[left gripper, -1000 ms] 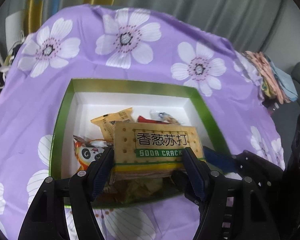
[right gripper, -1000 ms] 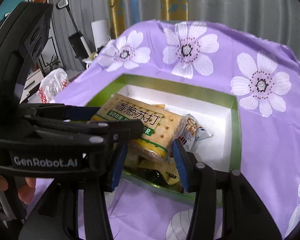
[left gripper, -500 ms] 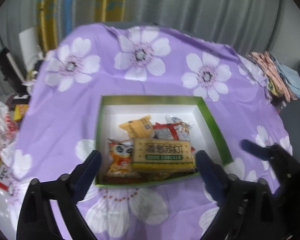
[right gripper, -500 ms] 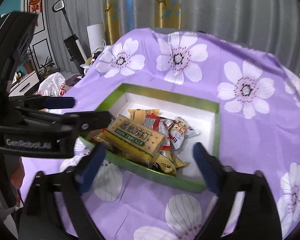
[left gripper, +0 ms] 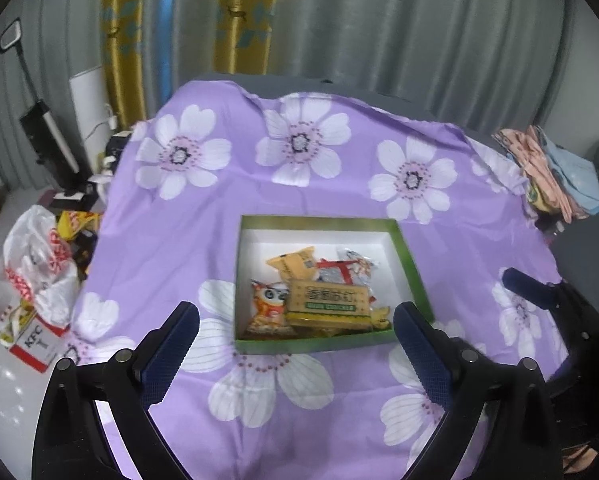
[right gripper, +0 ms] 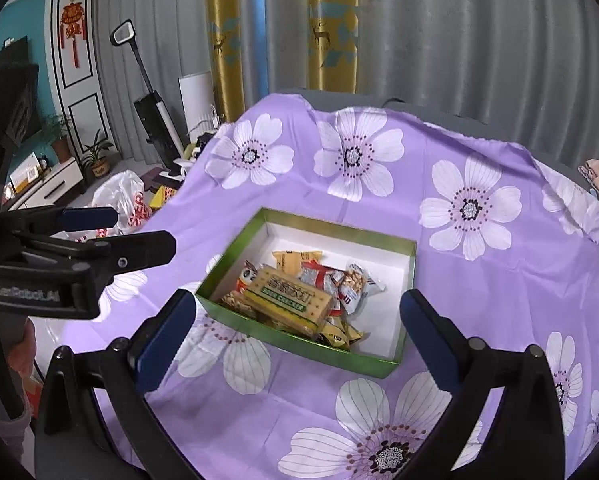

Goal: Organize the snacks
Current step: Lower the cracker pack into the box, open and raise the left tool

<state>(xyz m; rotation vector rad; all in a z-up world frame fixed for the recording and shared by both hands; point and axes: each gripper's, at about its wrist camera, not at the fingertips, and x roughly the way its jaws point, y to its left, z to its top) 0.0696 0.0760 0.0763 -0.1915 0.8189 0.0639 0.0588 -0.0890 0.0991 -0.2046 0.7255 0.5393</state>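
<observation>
Snacks lie heaped in a green box (left gripper: 411, 276) with a white inside, which sits on a table covered by a purple cloth (left gripper: 219, 216) printed with white flowers. On top of the heap rests a soda cracker pack (left gripper: 328, 302), long and tan with a green band. Beside it, toward the left wall of the box, stands an orange packet with a cartoon face (left gripper: 268, 305). Behind the crackers lie a yellow packet (left gripper: 293, 262), a red and silver packet (left gripper: 335, 272) and a clear peanut packet (right gripper: 359, 284). The far right part of the box floor is bare white.

The left gripper (left gripper: 295, 352) is held above the cloth on the near side of the box, its jaws spread wide with nothing between them. The right gripper (right gripper: 299, 336) is likewise held back from the box, its jaws wide apart and gripping nothing. Off the table's left edge, white plastic bags (left gripper: 39, 264) and a KFC carton (left gripper: 33, 342) lie on the floor. Folded clothes (left gripper: 555, 176) are stacked at the far right.
</observation>
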